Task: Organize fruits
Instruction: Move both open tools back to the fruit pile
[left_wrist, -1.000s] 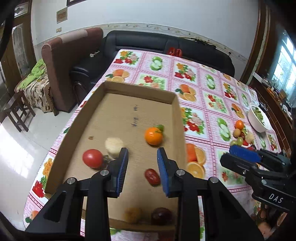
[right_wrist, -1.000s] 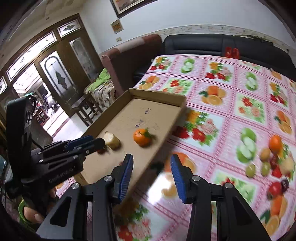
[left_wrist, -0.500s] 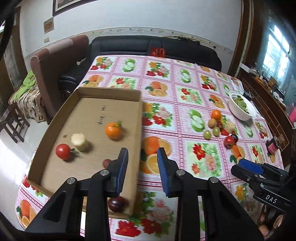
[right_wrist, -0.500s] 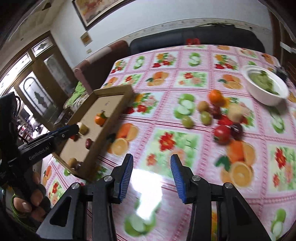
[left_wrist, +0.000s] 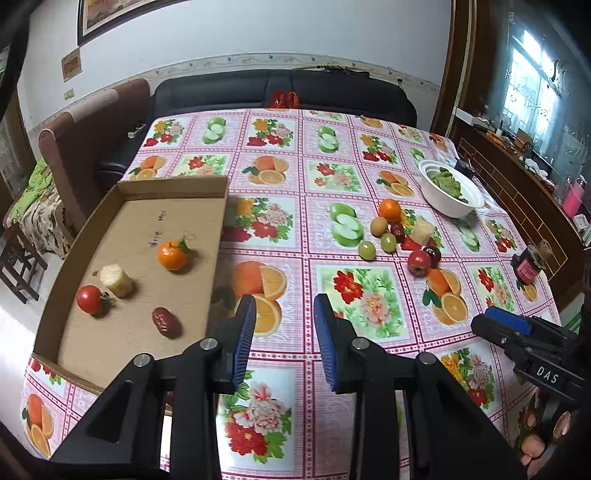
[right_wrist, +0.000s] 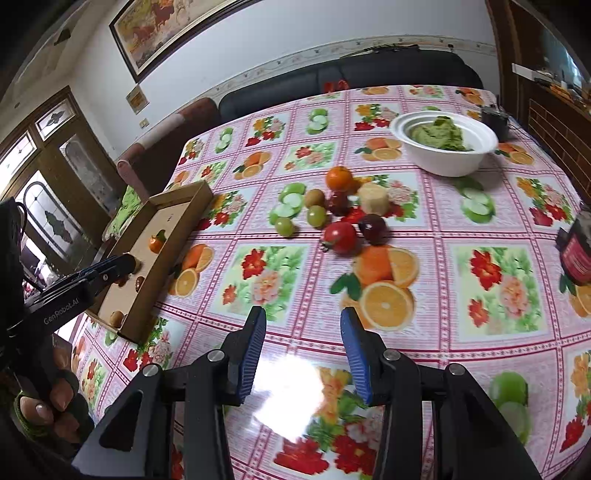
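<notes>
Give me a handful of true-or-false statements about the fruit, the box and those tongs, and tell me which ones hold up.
1. The left tongs are gripping a tomato. False: they are open and hold nothing.
2. An orange with a green leaf lies inside the cardboard box. True.
3. The white bowl is full of oranges. False: it holds something green and leafy.
4. A cluster of fruit lies loose on the tablecloth, outside the box. True.
5. The right tongs are shut on a grape. False: they are open above the tablecloth, holding nothing.
6. A red tomato lies in the box beside a pale cut chunk. True.
</notes>
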